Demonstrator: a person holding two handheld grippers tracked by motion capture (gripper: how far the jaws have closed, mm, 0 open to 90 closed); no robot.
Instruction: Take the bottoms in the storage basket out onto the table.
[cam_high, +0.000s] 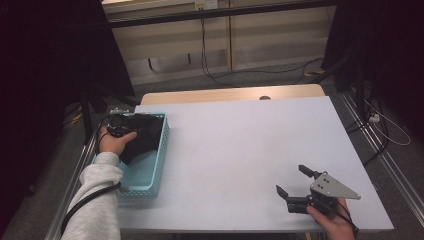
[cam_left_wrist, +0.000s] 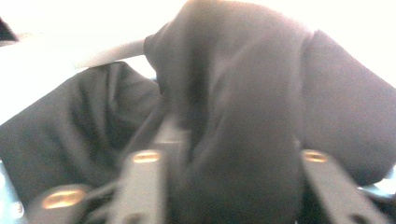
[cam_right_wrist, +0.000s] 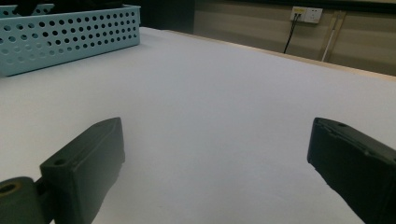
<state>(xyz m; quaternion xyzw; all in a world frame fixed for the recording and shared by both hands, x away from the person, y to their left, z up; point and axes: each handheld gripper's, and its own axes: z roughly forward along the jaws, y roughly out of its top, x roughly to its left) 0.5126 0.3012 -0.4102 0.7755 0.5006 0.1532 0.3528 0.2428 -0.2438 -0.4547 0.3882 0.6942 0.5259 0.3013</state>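
Your left hand-held gripper pinches a fold of the black cloth in the basket at nine o'clock. It looks soft and limp, so grip bunched folds. Your right hand-held gripper stands wide.

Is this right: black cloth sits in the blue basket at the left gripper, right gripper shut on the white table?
Not quite. The right gripper is open, jaws wide apart with nothing between them, as the right gripper view shows. The rest holds: black cloth in the blue basket at the left gripper, over the white table.
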